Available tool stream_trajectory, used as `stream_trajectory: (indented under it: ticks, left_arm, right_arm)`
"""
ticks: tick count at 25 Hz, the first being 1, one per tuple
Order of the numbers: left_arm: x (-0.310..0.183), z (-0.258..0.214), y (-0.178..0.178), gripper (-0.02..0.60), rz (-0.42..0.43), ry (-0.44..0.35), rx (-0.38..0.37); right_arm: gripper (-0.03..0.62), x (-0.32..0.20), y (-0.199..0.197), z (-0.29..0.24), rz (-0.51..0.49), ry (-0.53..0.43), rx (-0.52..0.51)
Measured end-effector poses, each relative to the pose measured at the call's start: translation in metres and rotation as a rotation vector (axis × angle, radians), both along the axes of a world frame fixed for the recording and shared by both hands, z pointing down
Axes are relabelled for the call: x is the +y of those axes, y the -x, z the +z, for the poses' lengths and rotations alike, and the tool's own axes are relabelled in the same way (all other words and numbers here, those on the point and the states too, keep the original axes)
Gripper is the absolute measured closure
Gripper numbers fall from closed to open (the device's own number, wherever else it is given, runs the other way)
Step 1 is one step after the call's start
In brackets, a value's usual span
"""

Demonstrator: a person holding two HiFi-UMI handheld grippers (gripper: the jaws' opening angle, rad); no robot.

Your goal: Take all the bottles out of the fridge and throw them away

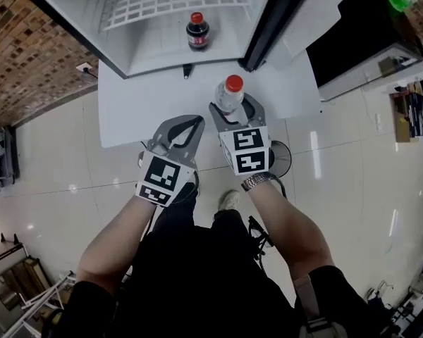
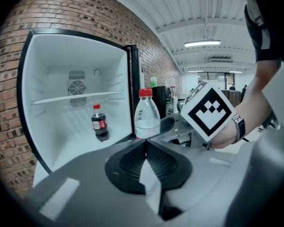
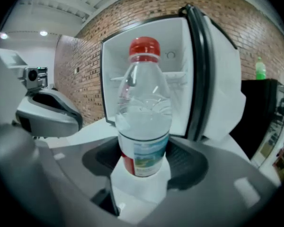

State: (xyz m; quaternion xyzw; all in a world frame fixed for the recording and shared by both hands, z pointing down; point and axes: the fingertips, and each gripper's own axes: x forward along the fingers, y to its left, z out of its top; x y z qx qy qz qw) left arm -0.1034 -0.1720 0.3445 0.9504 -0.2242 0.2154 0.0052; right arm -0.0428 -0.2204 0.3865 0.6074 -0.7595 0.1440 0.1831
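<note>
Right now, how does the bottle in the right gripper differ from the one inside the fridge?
The clear bottle is see-through; the dark bottle looks almost black. The clear bottle is outside the fridge, clamped between the jaws of the right gripper; the dark bottle stands free on the fridge floor, with nothing touching it. Both are upright and have red caps.

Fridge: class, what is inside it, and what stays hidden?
Inside the fridge one dark cola bottle stands on the floor, below a bare wire shelf; a fan sits on the back wall. The clear bottle is outside, in the right claw. Its door pockets cannot be made out.
</note>
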Motion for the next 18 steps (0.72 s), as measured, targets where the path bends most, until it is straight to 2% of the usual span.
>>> stream_trajectory:
  ticks: [5,10,18]
  left_arm:
    - [0.062,0.019,-0.068,0.578,0.117,0.032,-0.009]
    - [0.126,0.050,-0.131,0.578,0.212,0.064,-0.041]
    - [0.201,0.111,-0.201,0.578,0.322,0.136,-0.118]
  right_arm:
    - [0.301,0.086,-0.067,0.029,0.099,0.061,0.000]
    - [0.301,0.166,-0.130,0.080,0.178,0.141,-0.012]
    - [0.303,0.266,-0.201,0.191,0.284,0.330,-0.075]
